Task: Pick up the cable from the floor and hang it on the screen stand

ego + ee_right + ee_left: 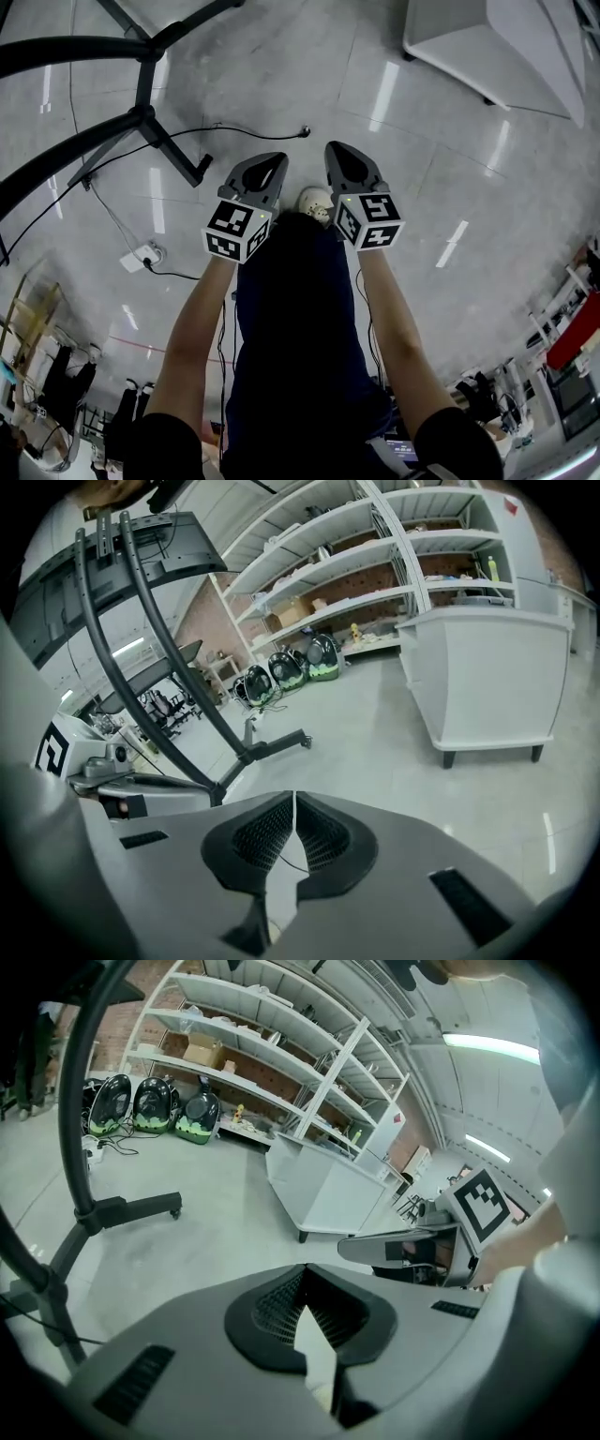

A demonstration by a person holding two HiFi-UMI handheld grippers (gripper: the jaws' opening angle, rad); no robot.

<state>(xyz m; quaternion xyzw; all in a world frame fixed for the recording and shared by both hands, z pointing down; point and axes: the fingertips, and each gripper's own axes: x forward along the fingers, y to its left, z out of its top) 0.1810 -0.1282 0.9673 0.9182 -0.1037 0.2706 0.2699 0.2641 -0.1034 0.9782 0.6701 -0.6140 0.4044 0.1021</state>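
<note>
A thin black cable [246,130] lies on the grey floor, running from the screen stand's base to a plug end [303,131]. The black screen stand [141,112] fills the upper left of the head view; in the right gripper view its curved tubes [141,667] carry a dark screen [94,564]. My left gripper [258,173] and right gripper [352,164] hang side by side above the floor, short of the cable. Both are shut with nothing between the jaws, as seen at the left gripper [306,1266] and the right gripper [294,795].
A white cabinet [497,47] stands at the upper right, with shelving [394,583] behind it. A white power strip [141,255] with thin wires lies at the left. The person's shoe [316,202] shows between the grippers. A stand leg [122,1211] stretches across the floor.
</note>
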